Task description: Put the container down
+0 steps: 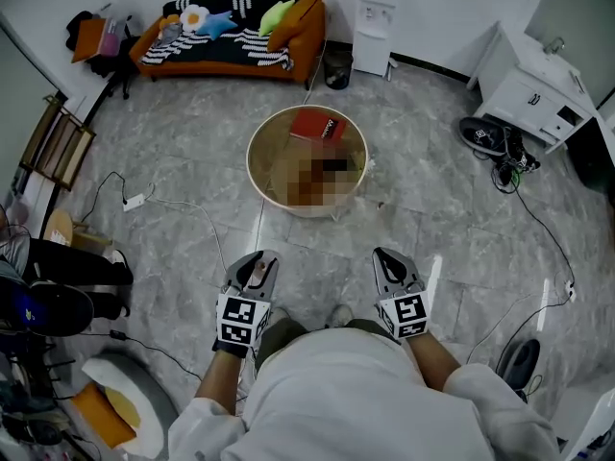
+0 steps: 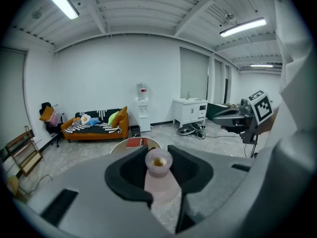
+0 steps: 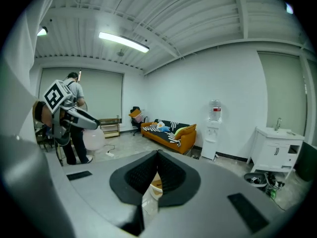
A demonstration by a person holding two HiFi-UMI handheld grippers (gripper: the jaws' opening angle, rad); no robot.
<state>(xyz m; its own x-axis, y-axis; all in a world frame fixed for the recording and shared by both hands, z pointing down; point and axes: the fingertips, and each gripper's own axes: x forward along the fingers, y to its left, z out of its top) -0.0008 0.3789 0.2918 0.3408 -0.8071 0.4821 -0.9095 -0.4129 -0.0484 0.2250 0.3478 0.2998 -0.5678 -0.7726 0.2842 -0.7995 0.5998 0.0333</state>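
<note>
A small pale pink translucent container (image 2: 159, 163) with a round open rim sits between the jaws of my left gripper (image 2: 158, 155), which is shut on it. In the head view the left gripper (image 1: 252, 275) hangs at waist height over the floor, and the container (image 1: 258, 270) shows as a pinkish spot in its jaws. My right gripper (image 1: 392, 269) hangs level with it to the right; its jaws meet with nothing between them (image 3: 157, 155). From the right gripper view, the left gripper (image 3: 74, 115) holds the container (image 3: 94, 138) up in the air.
A round beige table (image 1: 259, 152) with a red box (image 1: 317, 125) stands ahead on the tiled floor. Behind it are an orange sofa (image 1: 231, 35), a water dispenser (image 1: 375, 12) and a white cabinet (image 1: 528, 89). Cables (image 1: 183, 205) and shoes (image 1: 495, 137) lie on the floor.
</note>
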